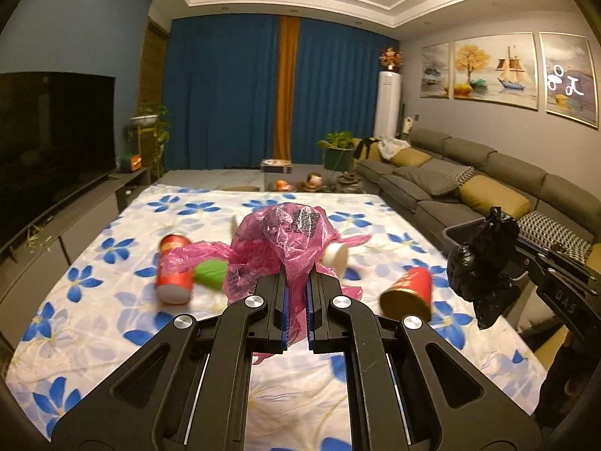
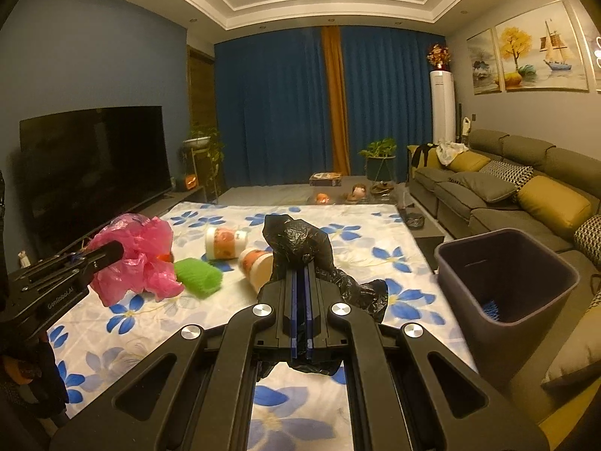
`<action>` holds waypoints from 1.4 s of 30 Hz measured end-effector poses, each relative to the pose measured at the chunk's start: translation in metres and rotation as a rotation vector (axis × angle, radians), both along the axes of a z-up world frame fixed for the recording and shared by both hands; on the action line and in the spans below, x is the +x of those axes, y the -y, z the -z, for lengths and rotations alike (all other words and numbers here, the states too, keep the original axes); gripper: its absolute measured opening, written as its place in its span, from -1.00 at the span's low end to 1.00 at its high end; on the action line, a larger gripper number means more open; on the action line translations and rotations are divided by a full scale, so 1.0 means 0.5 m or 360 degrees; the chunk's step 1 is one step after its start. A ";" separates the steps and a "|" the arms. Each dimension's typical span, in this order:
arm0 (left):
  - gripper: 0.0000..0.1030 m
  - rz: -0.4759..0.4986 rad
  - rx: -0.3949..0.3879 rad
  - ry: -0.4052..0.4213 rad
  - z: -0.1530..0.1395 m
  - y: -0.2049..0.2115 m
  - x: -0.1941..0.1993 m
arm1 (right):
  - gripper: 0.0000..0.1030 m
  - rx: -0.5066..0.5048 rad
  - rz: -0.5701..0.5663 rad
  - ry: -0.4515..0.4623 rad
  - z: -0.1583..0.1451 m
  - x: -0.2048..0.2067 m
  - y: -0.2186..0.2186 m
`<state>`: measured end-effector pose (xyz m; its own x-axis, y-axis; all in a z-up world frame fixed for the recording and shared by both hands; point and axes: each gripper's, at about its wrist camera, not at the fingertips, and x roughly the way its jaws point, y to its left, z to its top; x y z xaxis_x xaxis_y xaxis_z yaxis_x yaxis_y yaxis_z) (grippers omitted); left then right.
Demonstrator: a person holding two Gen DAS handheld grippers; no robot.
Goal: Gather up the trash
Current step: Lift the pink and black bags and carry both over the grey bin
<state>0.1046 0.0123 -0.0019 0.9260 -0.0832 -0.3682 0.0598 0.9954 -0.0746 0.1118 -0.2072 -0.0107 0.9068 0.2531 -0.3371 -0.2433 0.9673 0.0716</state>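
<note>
Left claw (image 1: 296, 282) is clamped on a crumpled pink plastic bag (image 1: 285, 233), held above the middle of the flowered sheet (image 1: 94, 323). Right claw (image 2: 300, 274) pinches a black plastic bag (image 2: 296, 240) near the sheet's right edge, beside the dark bin (image 2: 503, 285). Red cups (image 1: 174, 274) and a green roll (image 2: 197, 276) lie on the sheet.

Ahead of the left gripper (image 1: 296, 282), the crumpled pink plastic bag (image 1: 289, 236) clamped in its jaws masks the centre, with two red paper cups (image 1: 174, 272) and a green ribbed roll (image 1: 210, 272) crowding the white blue-flowered cloth (image 1: 112, 323) just beyond. To the right of the right gripper (image 2: 300, 282), the open dark purple plastic bin (image 2: 503, 282) stands close, its mouth unobstructed, the grey sofa (image 2: 499, 195) walling the space behind. Bare cloth lies beneath both grippers.
</note>
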 end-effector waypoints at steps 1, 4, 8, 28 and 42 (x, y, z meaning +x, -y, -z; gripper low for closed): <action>-0.89 0.0020 0.0002 0.0003 -0.002 0.012 0.005 | -0.92 0.0002 0.0010 0.0004 -0.002 0.000 0.009; -0.89 0.0073 0.0007 0.0018 -0.009 0.045 0.015 | -0.92 -0.0001 0.0050 0.0013 -0.007 0.007 0.039; -0.89 0.0157 0.0014 0.0043 -0.020 0.099 0.036 | -0.92 -0.0008 0.0104 0.0021 -0.008 0.015 0.079; -0.89 0.0462 -0.0004 0.0107 -0.049 0.339 0.155 | -0.92 0.0003 0.0528 0.0087 -0.030 0.081 0.316; -0.88 0.0603 0.0022 0.0147 -0.045 0.476 0.203 | -0.92 -0.0002 0.0651 0.0096 -0.019 0.120 0.382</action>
<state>0.2062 -0.2257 0.0208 0.8599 -0.4215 -0.2880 0.4294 0.9023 -0.0382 0.1716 -0.3980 -0.0010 0.9506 -0.1330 -0.2805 0.1578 0.9852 0.0676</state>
